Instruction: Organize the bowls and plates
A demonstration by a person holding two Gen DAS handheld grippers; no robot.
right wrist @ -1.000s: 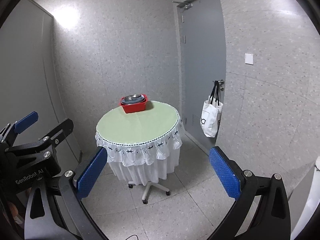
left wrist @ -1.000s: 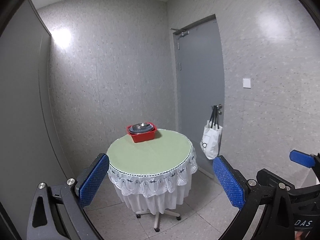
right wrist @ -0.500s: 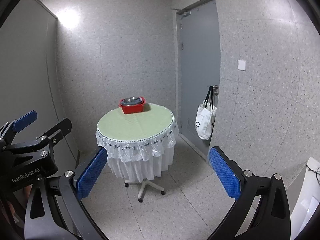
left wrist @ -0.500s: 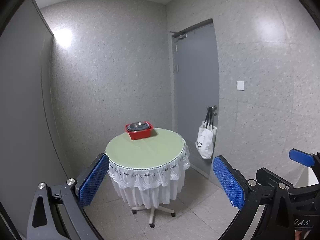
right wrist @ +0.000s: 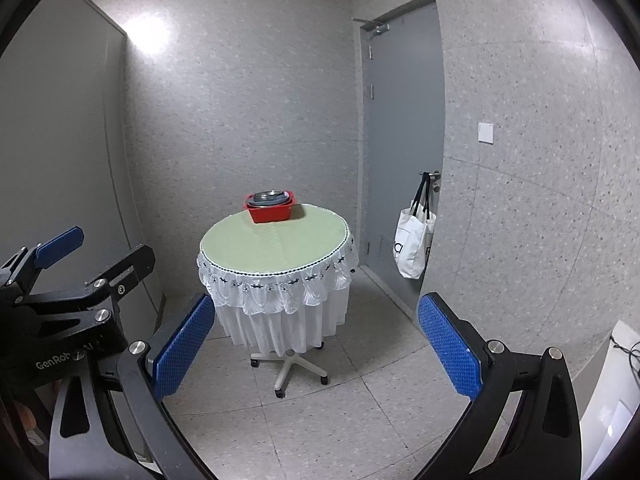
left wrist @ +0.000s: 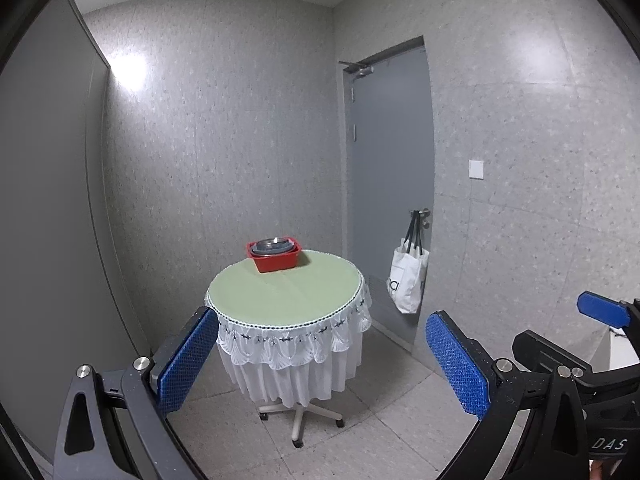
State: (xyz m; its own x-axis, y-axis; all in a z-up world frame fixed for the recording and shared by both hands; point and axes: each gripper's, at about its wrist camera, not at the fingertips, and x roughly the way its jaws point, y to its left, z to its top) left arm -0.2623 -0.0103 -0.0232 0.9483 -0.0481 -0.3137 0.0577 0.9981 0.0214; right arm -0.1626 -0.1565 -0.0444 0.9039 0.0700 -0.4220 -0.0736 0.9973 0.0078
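Note:
A red tub [left wrist: 276,262] holding stacked metal plates and bowls [left wrist: 274,245] stands at the far edge of a round table with a green top [left wrist: 288,292]. It also shows in the right wrist view [right wrist: 270,211], with the dishes [right wrist: 269,197] inside, on the same table [right wrist: 276,246]. My left gripper [left wrist: 320,354] is open and empty, well back from the table. My right gripper [right wrist: 316,340] is open and empty too, also far from the table.
The table has a white lace skirt and a wheeled base [right wrist: 288,372]. A grey door [left wrist: 390,184] is on the right with a white tote bag [left wrist: 408,276] hanging from its handle. Grey walls enclose the room; tiled floor lies between me and the table.
Both views have pulled back from the table, which now looks smaller and farther away. Both grippers stay open and empty.

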